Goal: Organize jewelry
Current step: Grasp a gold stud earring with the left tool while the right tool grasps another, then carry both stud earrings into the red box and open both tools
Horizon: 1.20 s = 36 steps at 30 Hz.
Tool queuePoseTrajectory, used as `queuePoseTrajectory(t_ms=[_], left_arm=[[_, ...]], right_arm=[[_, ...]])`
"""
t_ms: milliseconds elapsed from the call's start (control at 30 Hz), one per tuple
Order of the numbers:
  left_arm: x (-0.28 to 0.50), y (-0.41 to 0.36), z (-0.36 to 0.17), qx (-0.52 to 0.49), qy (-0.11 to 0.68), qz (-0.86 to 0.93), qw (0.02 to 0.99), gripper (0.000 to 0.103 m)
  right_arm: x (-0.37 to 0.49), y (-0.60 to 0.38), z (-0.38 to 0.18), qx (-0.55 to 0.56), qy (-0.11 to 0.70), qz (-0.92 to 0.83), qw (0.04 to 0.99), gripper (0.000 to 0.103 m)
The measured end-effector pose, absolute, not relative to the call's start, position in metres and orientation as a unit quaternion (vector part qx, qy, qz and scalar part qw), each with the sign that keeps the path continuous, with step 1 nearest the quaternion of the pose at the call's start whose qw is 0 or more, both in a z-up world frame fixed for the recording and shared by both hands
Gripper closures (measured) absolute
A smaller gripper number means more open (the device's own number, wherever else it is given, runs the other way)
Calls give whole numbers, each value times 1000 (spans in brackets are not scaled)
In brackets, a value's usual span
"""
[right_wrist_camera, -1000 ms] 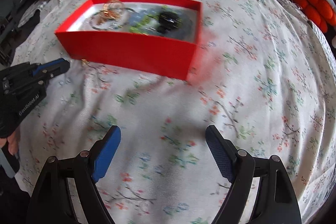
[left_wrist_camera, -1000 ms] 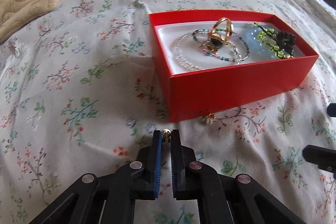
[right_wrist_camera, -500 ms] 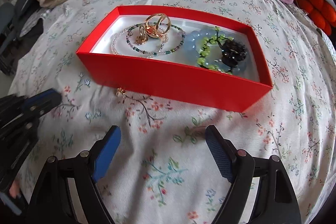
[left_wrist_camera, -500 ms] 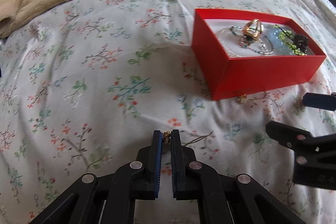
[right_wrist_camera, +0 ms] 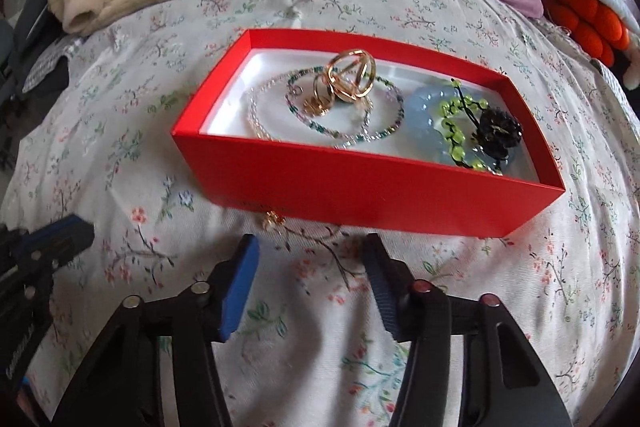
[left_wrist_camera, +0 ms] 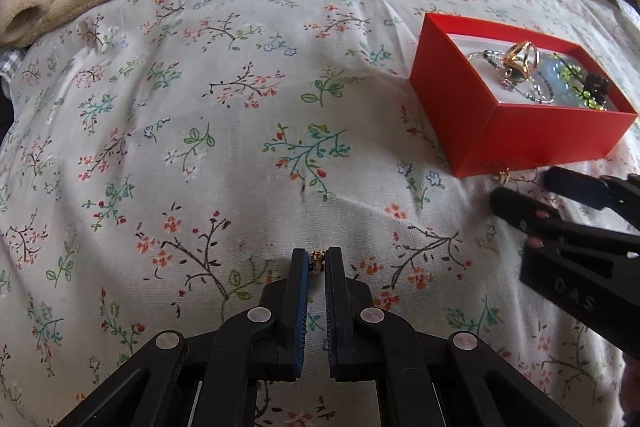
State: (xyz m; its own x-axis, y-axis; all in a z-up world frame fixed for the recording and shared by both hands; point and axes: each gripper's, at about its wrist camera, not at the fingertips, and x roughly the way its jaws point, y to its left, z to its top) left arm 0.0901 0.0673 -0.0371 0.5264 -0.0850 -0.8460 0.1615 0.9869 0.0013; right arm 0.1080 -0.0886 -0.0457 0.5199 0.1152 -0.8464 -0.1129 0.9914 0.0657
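- Pinching a tiny gold piece (left_wrist_camera: 317, 259) between nearly shut fingers, the left gripper (left_wrist_camera: 316, 263) hovers over the floral bedspread (left_wrist_camera: 240, 147).
- Right gripper (right_wrist_camera: 308, 247) hangs wide open, holding nothing.
- A loose gold earring (right_wrist_camera: 273, 218) lies at its 11 o'clock, touching the red box (right_wrist_camera: 360, 187) wall; the right gripper is nearer it.
- The box sits at the left gripper's 2 o'clock.

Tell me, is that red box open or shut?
Open. The red box has no lid on, and its white inside shows a gold ring and beaded bracelets.

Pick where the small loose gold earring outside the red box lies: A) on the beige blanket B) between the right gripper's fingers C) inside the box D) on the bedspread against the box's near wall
D: the small gold earring lies on the floral bedspread against the red cardboard box, ahead of the open right gripper.
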Motion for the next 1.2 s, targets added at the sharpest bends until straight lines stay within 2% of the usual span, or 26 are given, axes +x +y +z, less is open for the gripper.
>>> queuePoseTrajectory(t_ms=[233, 333, 400, 467, 1200], left_arm=[[88, 71, -38, 37, 483, -73, 872, 100], [87, 73, -38, 36, 483, -73, 872, 100], [87, 73, -39, 37, 483, -72, 872, 100], [87, 73, -39, 37, 484, -71, 871, 100], [88, 66, -35, 41, 482, -78, 872, 100]], right_arm=[[112, -85, -46, 23, 480, 40, 876, 62], [111, -83, -46, 21, 477, 33, 878, 75], [110, -82, -45, 17, 475, 37, 879, 89], [111, -81, -46, 19, 477, 45, 878, 95], [96, -137, -30, 77, 505, 114, 852, 97]])
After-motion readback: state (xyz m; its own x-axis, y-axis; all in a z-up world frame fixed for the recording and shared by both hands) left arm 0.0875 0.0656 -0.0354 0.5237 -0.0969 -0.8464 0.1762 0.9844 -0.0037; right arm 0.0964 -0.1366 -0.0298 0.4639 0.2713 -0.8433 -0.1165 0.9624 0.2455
